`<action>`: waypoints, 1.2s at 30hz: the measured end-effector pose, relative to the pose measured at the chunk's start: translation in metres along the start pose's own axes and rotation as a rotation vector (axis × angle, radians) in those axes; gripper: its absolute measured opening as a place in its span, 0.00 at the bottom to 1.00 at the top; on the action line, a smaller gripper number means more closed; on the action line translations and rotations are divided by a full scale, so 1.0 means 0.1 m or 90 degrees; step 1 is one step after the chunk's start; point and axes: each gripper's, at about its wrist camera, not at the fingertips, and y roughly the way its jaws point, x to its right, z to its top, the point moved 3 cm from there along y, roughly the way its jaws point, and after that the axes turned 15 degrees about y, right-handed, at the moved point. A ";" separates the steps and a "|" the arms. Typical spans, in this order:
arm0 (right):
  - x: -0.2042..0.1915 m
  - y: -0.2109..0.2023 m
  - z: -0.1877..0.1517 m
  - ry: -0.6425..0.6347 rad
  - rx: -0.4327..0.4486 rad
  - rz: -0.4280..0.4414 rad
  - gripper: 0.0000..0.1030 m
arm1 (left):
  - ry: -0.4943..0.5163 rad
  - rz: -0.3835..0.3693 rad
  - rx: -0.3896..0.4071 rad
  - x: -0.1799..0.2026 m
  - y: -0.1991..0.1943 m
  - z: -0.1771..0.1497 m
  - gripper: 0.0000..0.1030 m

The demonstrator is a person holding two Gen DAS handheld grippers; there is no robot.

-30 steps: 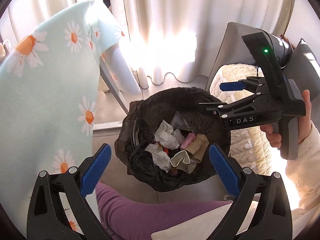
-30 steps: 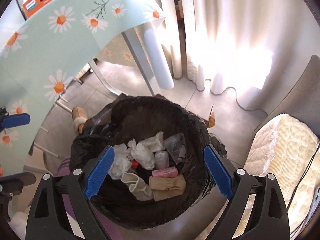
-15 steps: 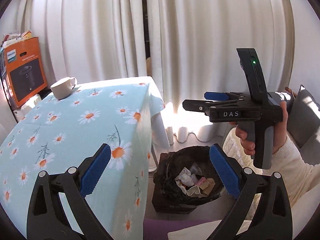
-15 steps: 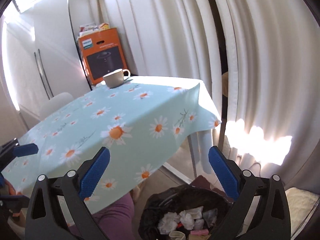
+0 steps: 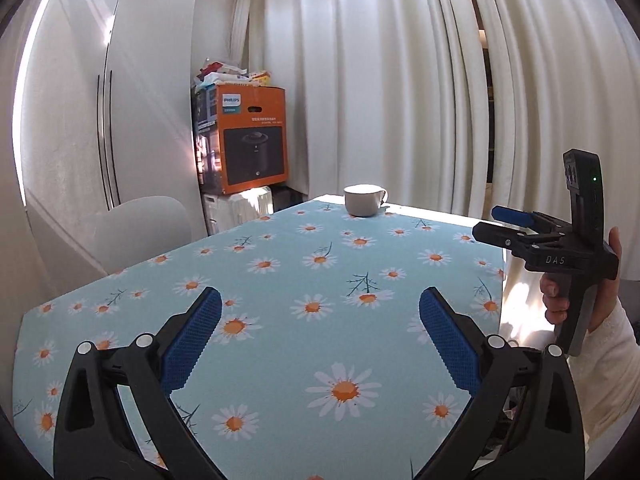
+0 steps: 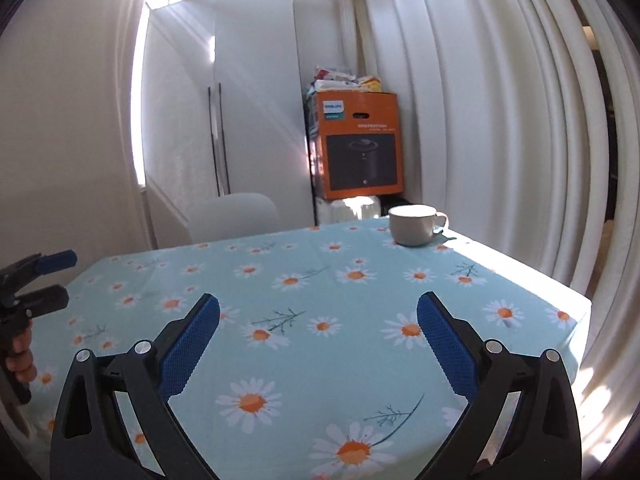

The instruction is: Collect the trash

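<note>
Left tongs [image 5: 320, 332] and right tongs [image 6: 318, 330] are hovering released, grasping nothing, above the daisy-print table [image 5: 280, 280]; a white cup [image 6: 414, 225] is sitting at its far edge; no trash is showing.

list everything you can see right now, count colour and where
table: 1, light blue daisy-print cloth, fills the foreground
cup: 1, white, far end of the table, upright
box: 1, orange with black picture, in the corner behind the table
packets: several, mixed colours, piled on the box
chair: 1, pale grey, behind the table
curtains: cream, along the right
left hand-held gripper: 1, black with blue pads, open, empty
right hand-held gripper: 1, black with blue pads, open, empty
</note>
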 end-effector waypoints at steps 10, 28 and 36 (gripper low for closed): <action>-1.07 0.77 0.12 -0.058 -0.033 0.191 0.92 | -0.016 0.102 -0.058 -0.65 -0.35 -0.45 0.94; -1.61 1.22 -0.22 -0.119 -0.095 0.256 0.92 | -0.020 0.127 -0.090 -0.81 -0.27 -0.70 0.94; -1.60 1.24 -0.18 -0.119 -0.095 0.256 0.92 | -0.020 0.128 -0.096 -0.81 -0.25 -0.67 0.94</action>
